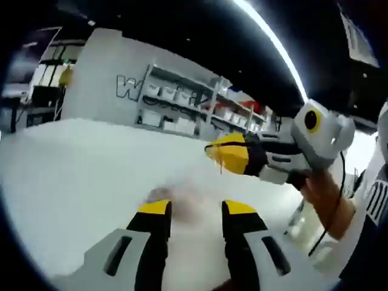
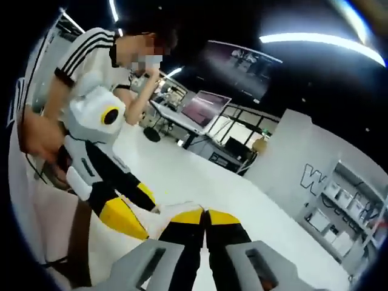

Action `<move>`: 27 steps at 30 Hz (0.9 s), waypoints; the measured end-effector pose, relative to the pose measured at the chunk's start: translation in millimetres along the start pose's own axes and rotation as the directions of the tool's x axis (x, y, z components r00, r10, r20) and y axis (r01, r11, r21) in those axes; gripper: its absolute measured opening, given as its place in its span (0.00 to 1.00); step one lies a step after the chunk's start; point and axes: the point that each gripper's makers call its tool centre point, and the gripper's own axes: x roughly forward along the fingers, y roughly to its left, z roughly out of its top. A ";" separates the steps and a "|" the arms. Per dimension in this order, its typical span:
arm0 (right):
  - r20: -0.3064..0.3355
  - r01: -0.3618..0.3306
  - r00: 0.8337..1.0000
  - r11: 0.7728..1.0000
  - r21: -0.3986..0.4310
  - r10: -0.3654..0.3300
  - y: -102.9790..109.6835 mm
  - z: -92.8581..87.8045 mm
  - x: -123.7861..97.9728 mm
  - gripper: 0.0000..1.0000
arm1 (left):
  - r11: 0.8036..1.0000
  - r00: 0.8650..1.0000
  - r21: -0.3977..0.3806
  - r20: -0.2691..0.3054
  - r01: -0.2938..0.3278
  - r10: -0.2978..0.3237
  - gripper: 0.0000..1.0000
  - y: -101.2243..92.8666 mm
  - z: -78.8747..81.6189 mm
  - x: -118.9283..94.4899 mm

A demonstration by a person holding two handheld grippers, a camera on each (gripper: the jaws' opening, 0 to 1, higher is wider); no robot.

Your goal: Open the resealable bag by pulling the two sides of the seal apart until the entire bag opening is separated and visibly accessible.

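Observation:
The resealable bag [image 1: 180,203] is a clear, blurred film low over the white table [image 1: 79,176], just ahead of my left gripper [image 1: 195,209]. That gripper's yellow-tipped jaws stand apart, open, with the film between them. My right gripper [image 1: 213,153] comes in from the right above it with its jaws together. In the right gripper view the bag [image 2: 171,213] is a pale film at the tips of my right gripper [image 2: 205,213], which looks shut on its edge. The left gripper [image 2: 134,209] reaches in from the left beside the film.
A person in a white shirt with black stripes [image 2: 91,51] stands close at the table's side, with a hand [image 1: 321,193] on the right gripper. Shelves with bins [image 1: 182,100] and a lettered wall stand beyond the table. Desks with a monitor [image 2: 203,109] lie further off.

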 end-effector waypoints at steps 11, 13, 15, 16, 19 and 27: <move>0.036 0.008 0.999 0.998 0.061 -0.010 -17.7 6.7 4.0 0.00 | 0.989 1.000 0.150 -0.016 -0.017 0.020 0.67 20.8 -1.1 18.1; 0.039 0.009 0.999 0.998 0.063 -0.012 -21.0 7.8 4.1 0.00 | 0.984 1.000 0.178 -0.021 -0.014 0.018 0.68 20.7 -3.1 18.8; 0.047 0.010 0.999 0.997 0.072 -0.013 -24.5 9.0 4.7 0.00 | 0.984 1.000 0.176 -0.029 -0.005 0.010 0.68 19.4 -4.8 19.3; 0.047 0.009 0.999 0.997 0.074 -0.013 -25.9 8.8 5.9 0.00 | 0.987 0.999 0.163 -0.037 0.003 0.003 0.68 18.6 -5.8 19.1; 0.039 0.013 0.999 0.997 0.071 -0.015 -29.1 6.0 8.7 0.00 | 0.990 1.000 0.143 -0.029 0.001 0.003 0.68 19.8 -4.6 17.7; 0.035 0.042 0.998 0.996 0.079 -0.045 -54.6 2.9 13.9 0.00 | 0.993 1.000 0.116 -0.031 0.002 0.001 0.66 19.8 -5.3 16.4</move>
